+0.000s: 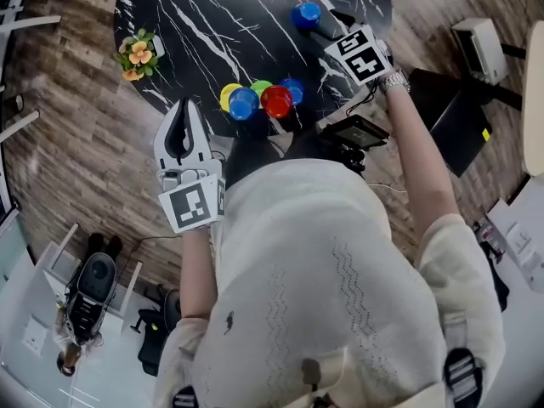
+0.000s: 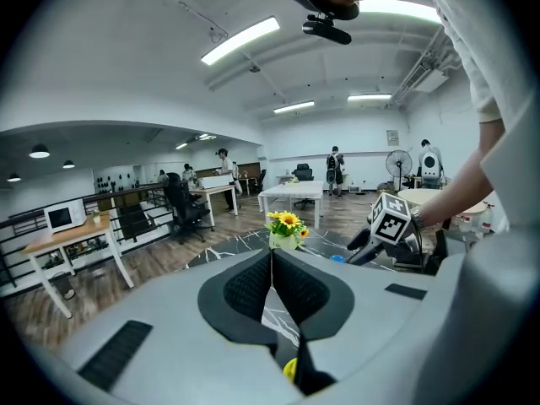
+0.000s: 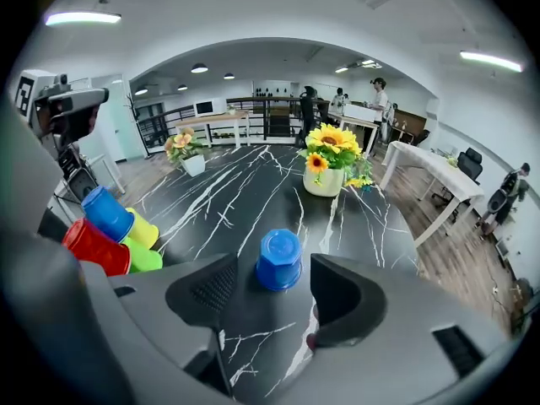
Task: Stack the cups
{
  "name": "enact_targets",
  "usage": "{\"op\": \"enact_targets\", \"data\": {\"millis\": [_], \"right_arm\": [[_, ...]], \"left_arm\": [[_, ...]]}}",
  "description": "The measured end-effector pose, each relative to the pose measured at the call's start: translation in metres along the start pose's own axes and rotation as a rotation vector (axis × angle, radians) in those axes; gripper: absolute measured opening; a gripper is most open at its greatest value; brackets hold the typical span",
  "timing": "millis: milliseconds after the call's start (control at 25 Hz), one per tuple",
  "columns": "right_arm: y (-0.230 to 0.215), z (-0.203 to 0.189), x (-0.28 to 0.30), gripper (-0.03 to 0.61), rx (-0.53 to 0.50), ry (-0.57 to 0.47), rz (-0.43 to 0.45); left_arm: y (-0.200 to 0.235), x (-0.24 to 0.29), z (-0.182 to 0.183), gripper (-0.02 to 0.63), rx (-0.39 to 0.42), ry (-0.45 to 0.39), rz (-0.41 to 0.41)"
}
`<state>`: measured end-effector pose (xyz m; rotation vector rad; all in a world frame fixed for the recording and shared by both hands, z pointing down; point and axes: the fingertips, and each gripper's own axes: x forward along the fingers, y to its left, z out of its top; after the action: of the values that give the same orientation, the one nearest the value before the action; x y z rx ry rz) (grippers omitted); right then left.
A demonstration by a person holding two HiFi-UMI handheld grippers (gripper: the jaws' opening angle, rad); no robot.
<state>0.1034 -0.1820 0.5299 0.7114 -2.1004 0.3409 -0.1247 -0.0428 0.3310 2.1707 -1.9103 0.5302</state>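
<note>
Spread wide, the right gripper hangs over the round black marble-patterned table with a small blue plastic cup standing upside down in the gap at its jaw tips; neither pad touches the cup. To that gripper's left a cluster of upturned cups sits near the table's edge: red, blue, yellow and green. Beyond the blue cup stands a white pot of sunflowers. Just off the table edge beside the cluster, the left gripper is clenched tight, pads pressed together with nothing between them.
</note>
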Motion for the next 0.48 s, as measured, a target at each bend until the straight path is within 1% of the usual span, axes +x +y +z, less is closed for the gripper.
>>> {"op": "enact_targets", "data": {"millis": [80, 240, 480], "right_arm": [[-0.007, 0.009, 0.012, 0.279, -0.004, 0.006, -0.003], [-0.01, 0.019, 0.035, 0.278, -0.034, 0.032, 0.029], [-0.005, 0.011, 0.053, 0.278, -0.076, 0.083, 0.055]], "left_arm": [[0.002, 0.0, -0.004, 0.025, 0.001, 0.012, 0.012], [0.009, -0.004, -0.008, 0.025, -0.007, 0.022, 0.046], [0.025, -0.012, -0.019, 0.025, -0.033, 0.044, 0.109]]}}
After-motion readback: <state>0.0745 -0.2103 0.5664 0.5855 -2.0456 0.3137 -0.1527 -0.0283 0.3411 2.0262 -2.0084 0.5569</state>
